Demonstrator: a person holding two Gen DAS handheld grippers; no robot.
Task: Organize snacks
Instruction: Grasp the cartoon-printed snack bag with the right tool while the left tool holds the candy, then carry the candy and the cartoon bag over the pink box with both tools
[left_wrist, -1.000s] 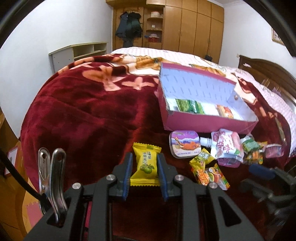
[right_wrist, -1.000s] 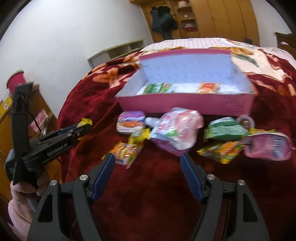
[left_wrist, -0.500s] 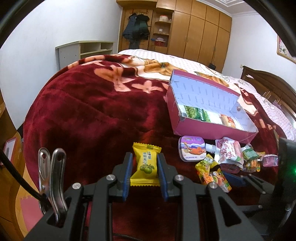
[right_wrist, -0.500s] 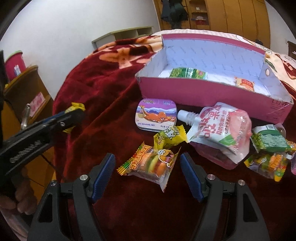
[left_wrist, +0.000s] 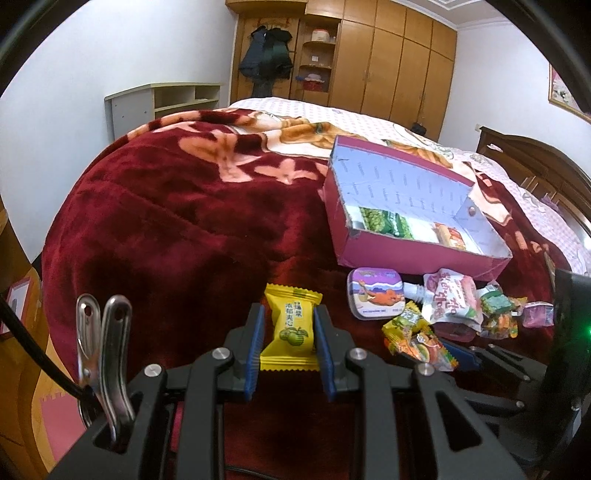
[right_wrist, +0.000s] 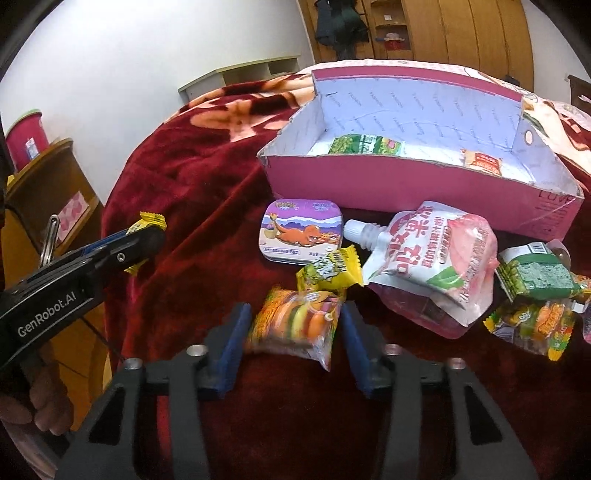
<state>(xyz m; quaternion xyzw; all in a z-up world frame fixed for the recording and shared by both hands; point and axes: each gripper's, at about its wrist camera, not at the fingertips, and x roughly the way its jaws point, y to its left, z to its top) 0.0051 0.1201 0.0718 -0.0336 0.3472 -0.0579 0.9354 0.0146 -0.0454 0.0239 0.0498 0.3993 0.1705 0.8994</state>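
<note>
1. Pinching the yellow candy (left_wrist: 291, 328) between both pads, the left claw (left_wrist: 290, 354) holds it upright, its long axis running 6 to 12 o'clock.
2. Closing, the right claw (right_wrist: 293, 345) has the burger gummy packet (right_wrist: 295, 325) between its pads on the red blanket (right_wrist: 192, 177); the packet's long axis runs 9 to 3.
3. At 12 o'clock lies the dinosaur tin (right_wrist: 301, 230); farther, toward 1 o'clock, is the pink box (right_wrist: 406, 184).

Yellow candy (left_wrist: 291, 328) clamped upright, burger gummy packet (right_wrist: 295, 325) on blanket
</note>
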